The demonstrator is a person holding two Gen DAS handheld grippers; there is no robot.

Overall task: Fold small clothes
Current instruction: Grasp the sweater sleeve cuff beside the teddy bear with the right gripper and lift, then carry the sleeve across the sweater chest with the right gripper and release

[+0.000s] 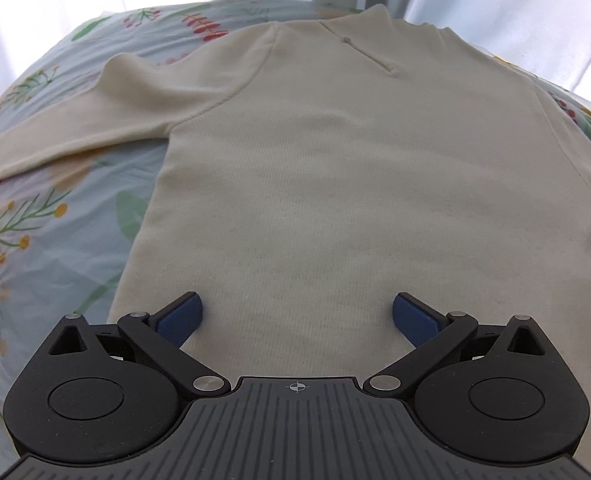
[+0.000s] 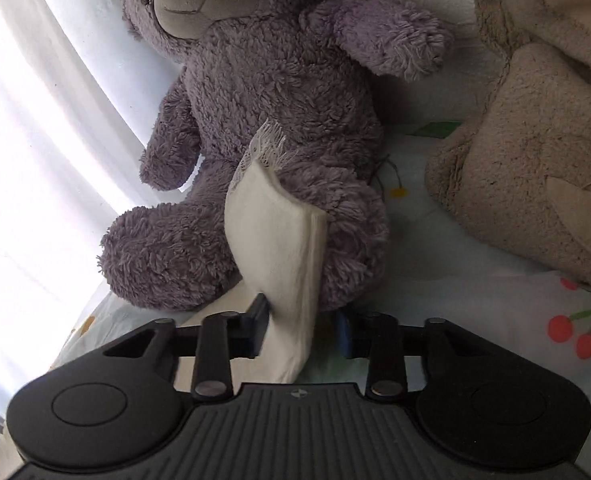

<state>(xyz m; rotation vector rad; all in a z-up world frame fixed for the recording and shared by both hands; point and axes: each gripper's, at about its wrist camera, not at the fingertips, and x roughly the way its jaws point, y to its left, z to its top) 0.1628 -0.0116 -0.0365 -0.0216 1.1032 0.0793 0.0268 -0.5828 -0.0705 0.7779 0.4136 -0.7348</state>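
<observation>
Two wrist views of a bed covered by a floral sheet.

In the left wrist view, a cream long-sleeved sweater lies flat and face up, collar at twelve o'clock, hem at six o'clock, one sleeve stretched out toward nine o'clock. The left gripper hangs above the hem with its blue pads spread wide apart and nothing between them, probably lined up to take the lower edge for a fold.

In the right wrist view, the right gripper has its jaws drawn close together around a small folded white garment with a lace edge at its top. The left finger touches the cloth; the right pad, at three o'clock of it, looks just apart, so a firm pinch cannot be confirmed. The piece stands upright between the fingers, which suggests it is being carried rather than laid down. Directly behind it sits a purple teddy bear; a beige plush toy fills the two o'clock corner. Bright curtains lie at nine o'clock.
</observation>
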